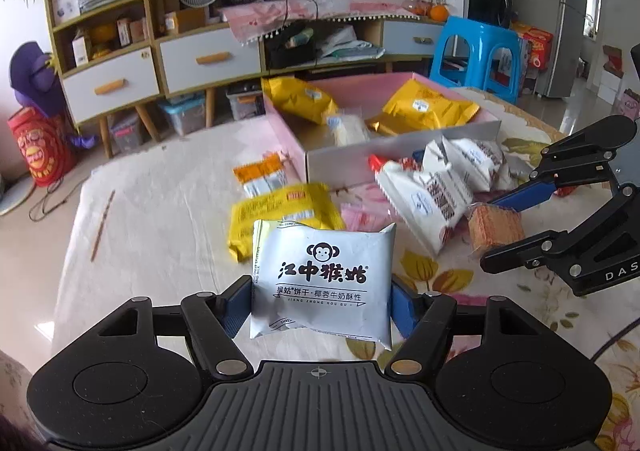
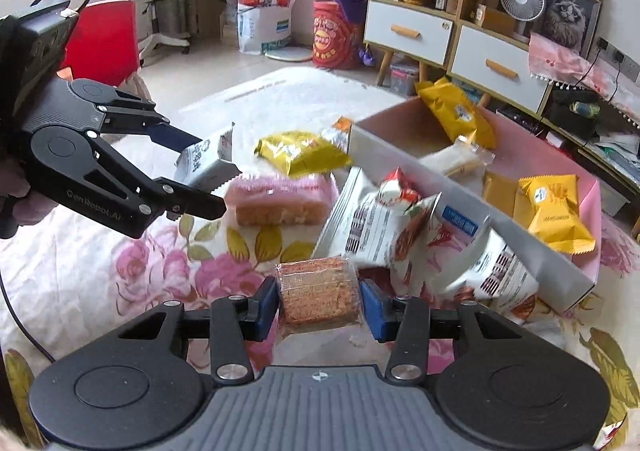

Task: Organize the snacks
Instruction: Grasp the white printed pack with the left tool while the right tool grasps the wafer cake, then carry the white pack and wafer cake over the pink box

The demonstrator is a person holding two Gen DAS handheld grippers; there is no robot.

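My left gripper (image 1: 320, 307) is shut on a white monkey-logo biscuit packet (image 1: 322, 279), held upright above the table; it also shows in the right wrist view (image 2: 204, 161). My right gripper (image 2: 320, 309) is shut on a clear-wrapped brown cracker pack (image 2: 318, 297), seen in the left wrist view (image 1: 494, 229) too. The pink box (image 1: 288, 131) holds yellow snack bags (image 1: 428, 107) and a pale packet (image 1: 348, 129). White snack bags (image 1: 436, 191) lie in front of the box.
Yellow packets (image 1: 280, 215) and an orange-white pack (image 1: 264, 179) lie left of the box on the floral cloth (image 1: 160, 219). A pink-wrapped cake (image 2: 280, 201) lies mid-table. A chopstick (image 1: 102, 225) lies at left. Cabinets (image 1: 160, 63) and a blue stool (image 1: 480, 51) stand behind.
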